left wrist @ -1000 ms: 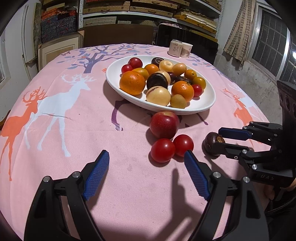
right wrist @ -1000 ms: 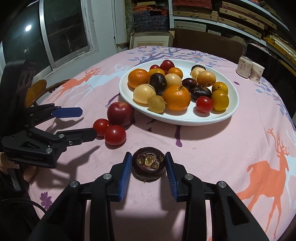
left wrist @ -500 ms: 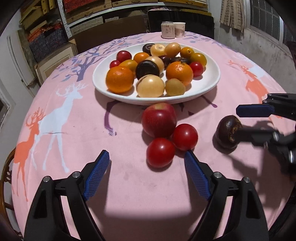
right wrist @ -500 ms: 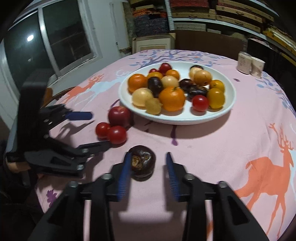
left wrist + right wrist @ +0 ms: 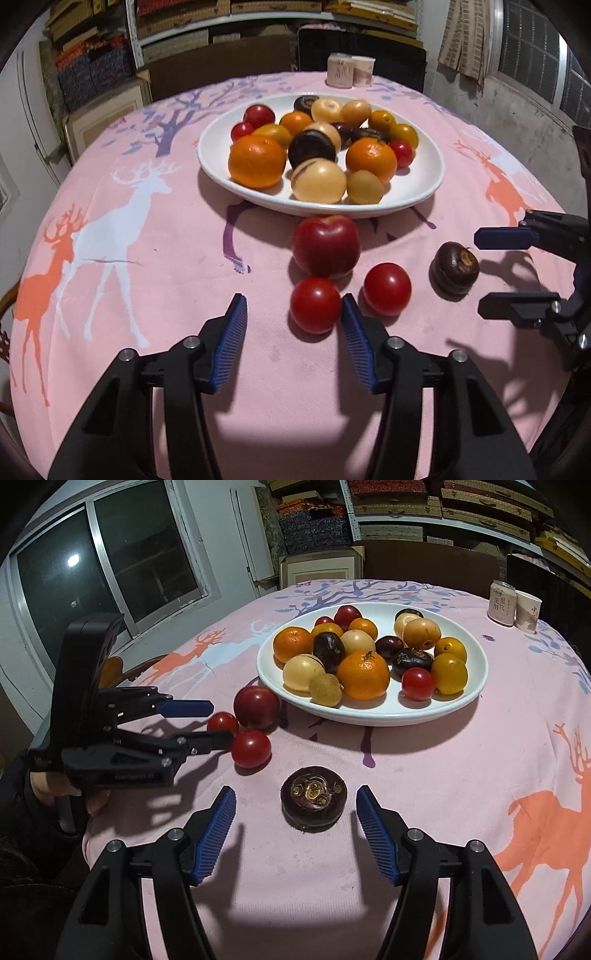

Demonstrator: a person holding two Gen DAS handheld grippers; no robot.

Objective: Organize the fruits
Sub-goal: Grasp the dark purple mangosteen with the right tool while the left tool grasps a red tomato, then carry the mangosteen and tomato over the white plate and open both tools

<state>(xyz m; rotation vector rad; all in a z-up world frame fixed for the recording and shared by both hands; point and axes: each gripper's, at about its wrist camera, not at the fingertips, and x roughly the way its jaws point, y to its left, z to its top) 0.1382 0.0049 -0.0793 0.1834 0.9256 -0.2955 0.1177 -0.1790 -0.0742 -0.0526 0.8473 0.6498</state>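
A white plate (image 5: 424, 186) (image 5: 369, 716) piled with oranges, yellow, dark and red fruits sits mid-table. In front of it lie a red apple (image 5: 326, 245) (image 5: 256, 707) and two tomatoes. My left gripper (image 5: 293, 328) (image 5: 219, 722) is closing around the nearer tomato (image 5: 315, 304) (image 5: 222, 722). The right pad is at its side and the left pad is still apart. The other tomato (image 5: 387, 288) (image 5: 251, 747) lies beside it. My right gripper (image 5: 295, 794) (image 5: 498, 275) is opening. A dark round fruit (image 5: 314, 799) (image 5: 456, 271) rests on the cloth between its fingers, untouched.
A pink deer-print cloth (image 5: 147, 258) covers the round table. A can and a paper cup (image 5: 351, 70) (image 5: 513, 605) stand at the far edge. Shelves of boxes line the back wall. A hand (image 5: 55, 786) holds the left gripper.
The right gripper has opened and let go of the dark fruit, which now sits on the cloth. The left gripper has moved up to the near tomato and its jaws have narrowed.
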